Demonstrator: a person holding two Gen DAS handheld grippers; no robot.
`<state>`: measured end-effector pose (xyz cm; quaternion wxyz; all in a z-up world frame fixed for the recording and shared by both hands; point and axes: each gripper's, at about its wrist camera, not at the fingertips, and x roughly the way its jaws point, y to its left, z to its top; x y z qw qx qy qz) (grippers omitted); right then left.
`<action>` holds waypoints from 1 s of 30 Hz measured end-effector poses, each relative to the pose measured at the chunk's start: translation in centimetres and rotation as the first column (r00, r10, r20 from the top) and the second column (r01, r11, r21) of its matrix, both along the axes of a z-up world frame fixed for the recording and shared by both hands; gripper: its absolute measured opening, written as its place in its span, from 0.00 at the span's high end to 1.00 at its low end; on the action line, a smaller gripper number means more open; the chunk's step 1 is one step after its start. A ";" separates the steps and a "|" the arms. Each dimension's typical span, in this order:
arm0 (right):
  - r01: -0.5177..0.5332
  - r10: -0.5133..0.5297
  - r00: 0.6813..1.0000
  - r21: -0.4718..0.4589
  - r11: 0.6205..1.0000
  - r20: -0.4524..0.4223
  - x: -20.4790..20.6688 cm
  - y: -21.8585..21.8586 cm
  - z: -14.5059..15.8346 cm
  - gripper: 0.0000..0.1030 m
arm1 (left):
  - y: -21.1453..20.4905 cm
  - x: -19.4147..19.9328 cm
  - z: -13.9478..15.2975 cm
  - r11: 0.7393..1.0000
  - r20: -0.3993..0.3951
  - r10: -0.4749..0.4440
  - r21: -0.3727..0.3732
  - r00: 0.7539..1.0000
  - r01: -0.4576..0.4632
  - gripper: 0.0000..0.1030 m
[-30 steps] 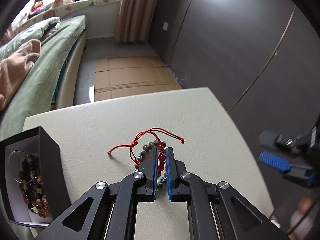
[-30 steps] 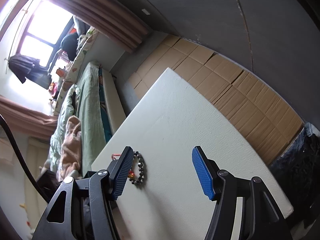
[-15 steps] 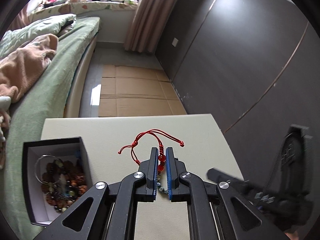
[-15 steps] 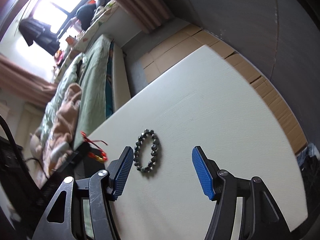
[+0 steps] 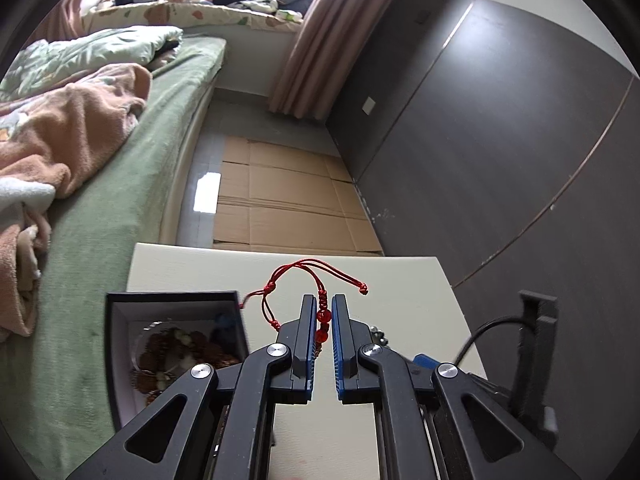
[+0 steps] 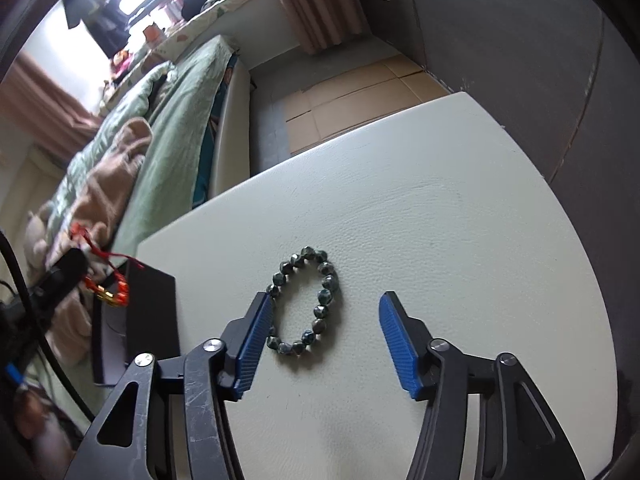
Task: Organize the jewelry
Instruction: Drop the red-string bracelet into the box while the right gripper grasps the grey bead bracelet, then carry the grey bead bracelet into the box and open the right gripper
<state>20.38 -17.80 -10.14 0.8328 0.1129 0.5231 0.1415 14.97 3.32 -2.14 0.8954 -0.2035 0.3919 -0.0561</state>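
Left gripper (image 5: 323, 312) is clamped down on the red braided-cord bracelet with round red beads (image 5: 323, 316), blue pads nearly together with the beads pinched between them. The cord loops and knotted tails stick out past the fingertips, up off the cream leather-textured tabletop (image 5: 400, 300). Just to the left of it sits the open black jewelry box with a white lining (image 5: 120, 320), with a pile of brown and pale beaded bracelets (image 5: 180, 344) inside.

Right gripper (image 6: 324, 312) is spread wide and has nothing in it. The dark green faceted-bead bracelet (image 6: 306, 300) lies flat on the table between its blue pads, closer to the left pad, which looks to be right up against the beads, can't tell if it's actually touching. Over in the right wrist view you can also see the red bracelet hanging above the box's near edge.

Further back there's flattened brown cardboard (image 5: 280, 200) on the floor, a bed with green sheets (image 5: 120, 184) and a crumpled peach blanket (image 5: 68, 128).
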 end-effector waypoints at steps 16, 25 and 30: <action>-0.066 0.090 0.991 -0.232 0.971 0.094 -1.7 3.2 0.0 0.90 | 4.8 -2.8 1.0 0.996 -0.002 0.094 -0.001 0.996 -0.094 0.93; -0.058 0.079 0.978 -0.112 0.992 0.193 -4.5 2.2 3.7 0.90 | 6.8 -3.7 0.5 0.991 -0.076 0.130 -0.032 0.989 -0.133 0.54; -0.076 0.089 0.968 -0.060 0.995 0.236 -5.7 2.9 5.5 0.90 | 7.7 -5.1 1.2 0.985 -0.044 0.161 -0.050 0.986 -0.163 0.39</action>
